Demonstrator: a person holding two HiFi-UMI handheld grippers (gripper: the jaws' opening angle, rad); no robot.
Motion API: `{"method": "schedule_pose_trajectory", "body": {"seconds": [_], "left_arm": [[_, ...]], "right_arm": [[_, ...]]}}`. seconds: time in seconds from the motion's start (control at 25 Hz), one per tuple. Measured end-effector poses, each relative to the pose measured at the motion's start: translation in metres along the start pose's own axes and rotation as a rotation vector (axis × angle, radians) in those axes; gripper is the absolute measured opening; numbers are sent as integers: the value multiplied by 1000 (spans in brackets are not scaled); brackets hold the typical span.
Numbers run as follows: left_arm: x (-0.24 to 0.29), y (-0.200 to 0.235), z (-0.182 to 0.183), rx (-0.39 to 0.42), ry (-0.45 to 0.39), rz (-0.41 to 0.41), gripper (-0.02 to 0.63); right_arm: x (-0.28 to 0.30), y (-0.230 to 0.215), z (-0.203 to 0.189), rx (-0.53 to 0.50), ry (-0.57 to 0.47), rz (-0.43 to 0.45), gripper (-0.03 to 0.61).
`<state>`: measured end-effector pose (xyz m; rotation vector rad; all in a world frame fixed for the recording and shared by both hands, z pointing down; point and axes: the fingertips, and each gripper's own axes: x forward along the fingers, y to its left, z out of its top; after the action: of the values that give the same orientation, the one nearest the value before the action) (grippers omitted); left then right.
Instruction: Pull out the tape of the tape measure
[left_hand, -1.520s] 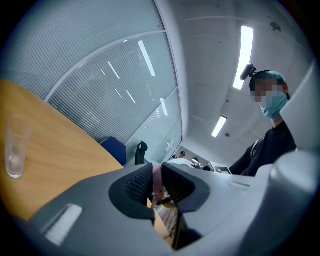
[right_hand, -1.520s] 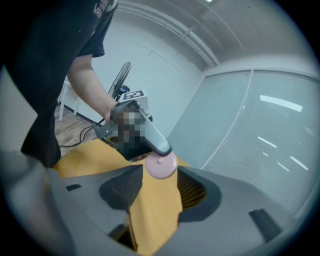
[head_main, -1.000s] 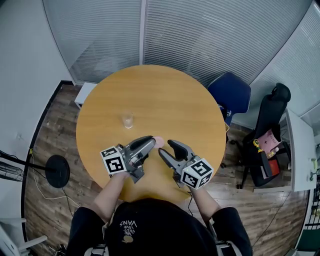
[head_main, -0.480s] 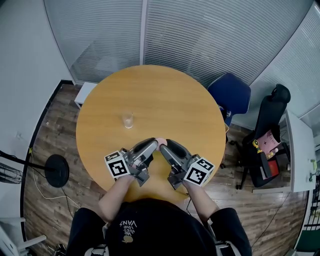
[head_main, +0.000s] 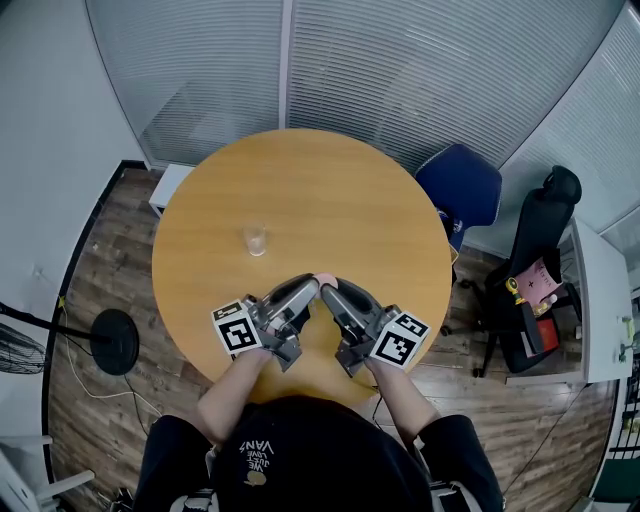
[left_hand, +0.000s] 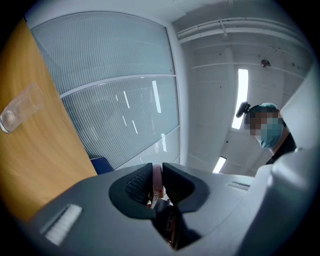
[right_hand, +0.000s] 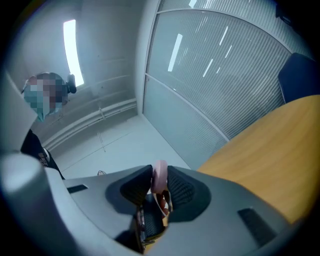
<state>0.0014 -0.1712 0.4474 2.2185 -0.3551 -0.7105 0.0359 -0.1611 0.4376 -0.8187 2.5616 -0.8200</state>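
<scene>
Above the near edge of the round table (head_main: 330, 180), the left gripper (head_main: 311, 287) and the right gripper (head_main: 329, 289) are meeting tip to tip, angling inward so the small pink tape measure (right_hand: 160, 176) is hanging between them, clear of the wood. The left gripper's jaws are standing nearly together, pinching a thin pink part seen edge-on, probably anchoring it for the pull. The right gripper's jaws have just been closing and are pressing, roughly half apart, on a rounded pink edge. Which one is gripping the case and which the tape's end I cannot tell. It is looking compact, smooth and pale, with no tape showing drawn out yet
</scene>
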Motion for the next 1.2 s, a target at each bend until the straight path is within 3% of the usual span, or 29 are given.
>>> {"method": "schedule_pose_trajectory", "body": {"seconds": [0.28,0.72,1.2], "left_arm": [[3,1,-3,4,101,-20,63],[3,5,-5,-27,104,-9,63],[1,7,-8,-47,112,-12,52]], "right_arm": [[0,-4,-2,-10,39,-5,103],[0,-8,-4,-31,47,-23,103],[-1,-11,-6,34,43,-32,97]]}}
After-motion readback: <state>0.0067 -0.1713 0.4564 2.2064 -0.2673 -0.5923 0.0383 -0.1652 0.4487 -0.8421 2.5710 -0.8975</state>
